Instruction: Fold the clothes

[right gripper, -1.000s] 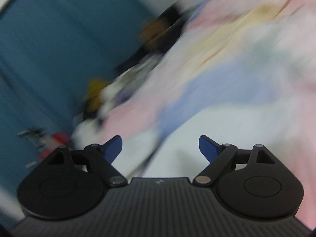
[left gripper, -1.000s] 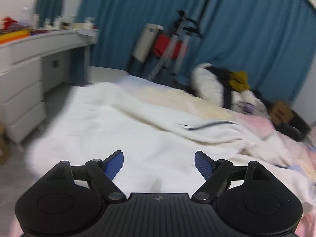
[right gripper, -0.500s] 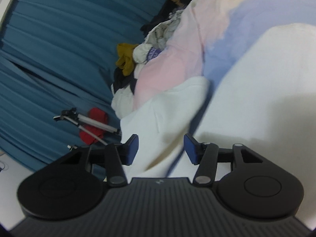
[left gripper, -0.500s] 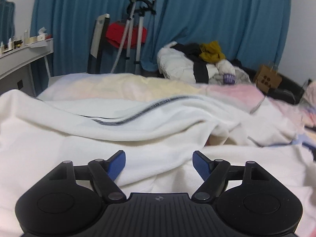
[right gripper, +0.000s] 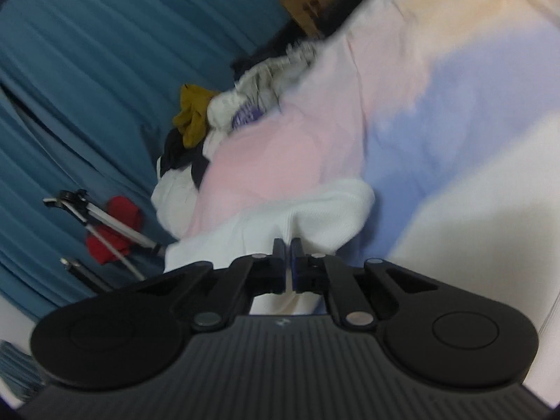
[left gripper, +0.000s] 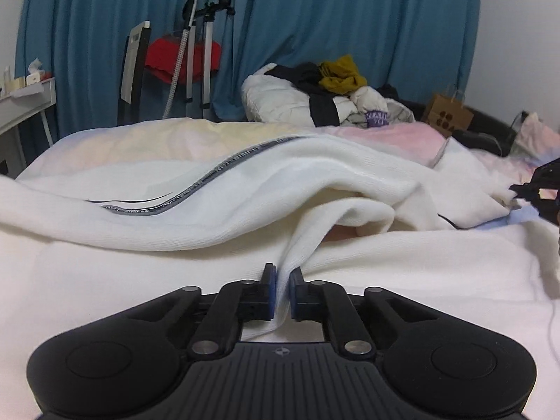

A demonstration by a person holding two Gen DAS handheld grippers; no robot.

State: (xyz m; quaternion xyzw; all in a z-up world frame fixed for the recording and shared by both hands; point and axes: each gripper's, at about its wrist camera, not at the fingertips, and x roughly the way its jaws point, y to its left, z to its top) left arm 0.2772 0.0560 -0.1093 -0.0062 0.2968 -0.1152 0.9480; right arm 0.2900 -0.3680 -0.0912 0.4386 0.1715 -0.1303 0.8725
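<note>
White knit garment (left gripper: 315, 189) is pinched between the fingers of left gripper (left gripper: 282, 288) and right gripper (right gripper: 289, 257), two holds apparently to spread it ahead.

The right wrist view is smeared, so the clothes pile (right gripper: 217, 122) beside the pastel bedsheet (right gripper: 280, 161) shows no detail. The lettering along the white garment (left gripper: 315, 175)'s dark stripe (left gripper: 210, 180) is too small to read. Right of the garment, the frame edge cuts off the right gripper (left gripper: 542, 192).
</note>
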